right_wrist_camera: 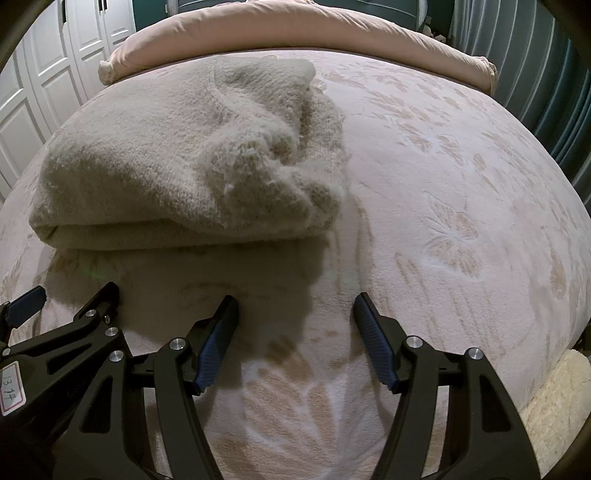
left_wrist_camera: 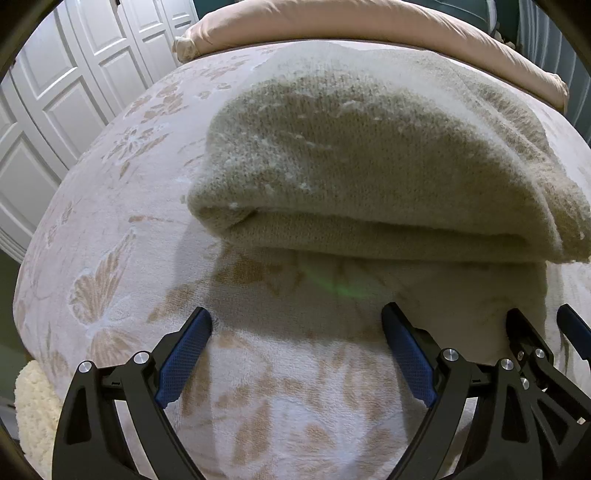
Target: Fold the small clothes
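Note:
A beige knitted garment [left_wrist_camera: 369, 158] lies folded on the bed, its folded edge facing me. In the right wrist view the garment [right_wrist_camera: 166, 166] sits ahead to the left, with a rumpled bunch at its right end. My left gripper [left_wrist_camera: 297, 325] is open and empty, a short way in front of the fold. My right gripper [right_wrist_camera: 295, 306] is open and empty, just right of the left one and in front of the garment's right end. The right gripper [left_wrist_camera: 546, 325] shows at the right edge of the left wrist view, the left gripper [right_wrist_camera: 74, 295] at the left edge of the right wrist view.
The bed is covered by a pale pink blanket [right_wrist_camera: 461, 184] with a butterfly pattern. A pink pillow [right_wrist_camera: 295, 26] lies along the far edge. White panelled wardrobe doors [left_wrist_camera: 55, 92] stand at the left. A cream fleece [right_wrist_camera: 554, 406] hangs at the bed's near right edge.

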A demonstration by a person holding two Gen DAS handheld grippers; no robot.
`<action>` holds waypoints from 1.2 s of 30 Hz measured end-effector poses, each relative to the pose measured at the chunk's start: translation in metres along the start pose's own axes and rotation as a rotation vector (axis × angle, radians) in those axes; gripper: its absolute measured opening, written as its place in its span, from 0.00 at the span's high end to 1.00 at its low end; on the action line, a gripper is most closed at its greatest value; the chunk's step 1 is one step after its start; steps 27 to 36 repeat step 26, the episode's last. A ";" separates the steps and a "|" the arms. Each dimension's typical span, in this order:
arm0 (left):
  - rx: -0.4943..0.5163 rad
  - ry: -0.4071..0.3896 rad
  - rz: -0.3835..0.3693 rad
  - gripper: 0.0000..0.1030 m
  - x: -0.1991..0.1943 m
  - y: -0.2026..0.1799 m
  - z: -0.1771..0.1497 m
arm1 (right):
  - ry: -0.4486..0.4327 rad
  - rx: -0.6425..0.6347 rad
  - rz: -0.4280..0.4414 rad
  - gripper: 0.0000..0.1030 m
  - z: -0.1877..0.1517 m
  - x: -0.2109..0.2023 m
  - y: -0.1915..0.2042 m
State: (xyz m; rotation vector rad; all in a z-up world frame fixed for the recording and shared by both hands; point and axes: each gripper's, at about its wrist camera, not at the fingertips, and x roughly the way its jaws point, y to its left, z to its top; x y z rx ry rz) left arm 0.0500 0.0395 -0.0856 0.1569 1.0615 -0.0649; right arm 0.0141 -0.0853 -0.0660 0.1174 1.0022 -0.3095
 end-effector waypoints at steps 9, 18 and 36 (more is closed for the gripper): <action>0.001 -0.003 0.009 0.12 0.001 -0.003 -0.003 | -0.002 0.001 -0.004 0.39 0.000 -0.001 0.000; 0.000 -0.002 0.009 0.12 0.001 -0.003 -0.002 | -0.002 0.001 -0.003 0.39 -0.001 -0.002 0.000; 0.001 0.005 0.011 0.12 0.000 -0.003 0.000 | -0.003 -0.001 -0.004 0.39 -0.001 -0.001 -0.001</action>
